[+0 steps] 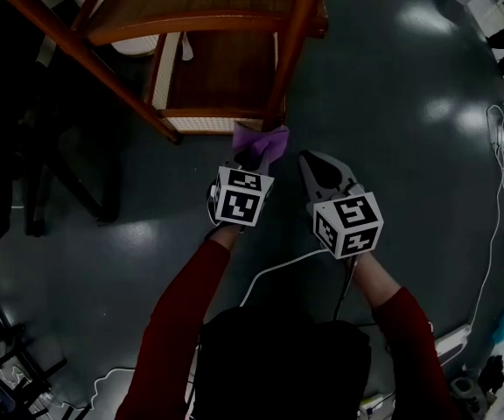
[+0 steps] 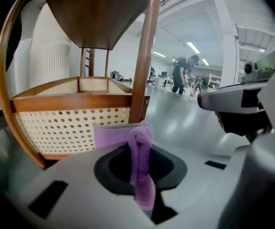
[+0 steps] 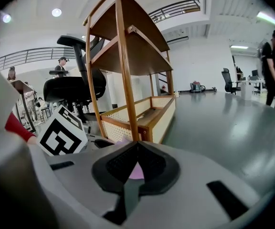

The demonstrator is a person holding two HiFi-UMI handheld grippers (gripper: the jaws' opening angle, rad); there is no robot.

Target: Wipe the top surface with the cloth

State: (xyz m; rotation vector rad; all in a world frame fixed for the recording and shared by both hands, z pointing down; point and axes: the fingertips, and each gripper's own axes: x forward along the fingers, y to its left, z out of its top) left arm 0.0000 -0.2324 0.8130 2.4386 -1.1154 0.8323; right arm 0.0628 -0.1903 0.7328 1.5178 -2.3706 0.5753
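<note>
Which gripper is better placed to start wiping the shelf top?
Left, most likely. The left gripper is shut on the cloth, close to the shelf; the right gripper is shut with nothing in it.

Looks past the closed, empty right gripper (image 3: 136,145) at lower centre to a wooden shelf unit (image 3: 132,56) mid-frame, with a sliver of purple cloth (image 3: 137,171) showing behind the jaws.
</note>
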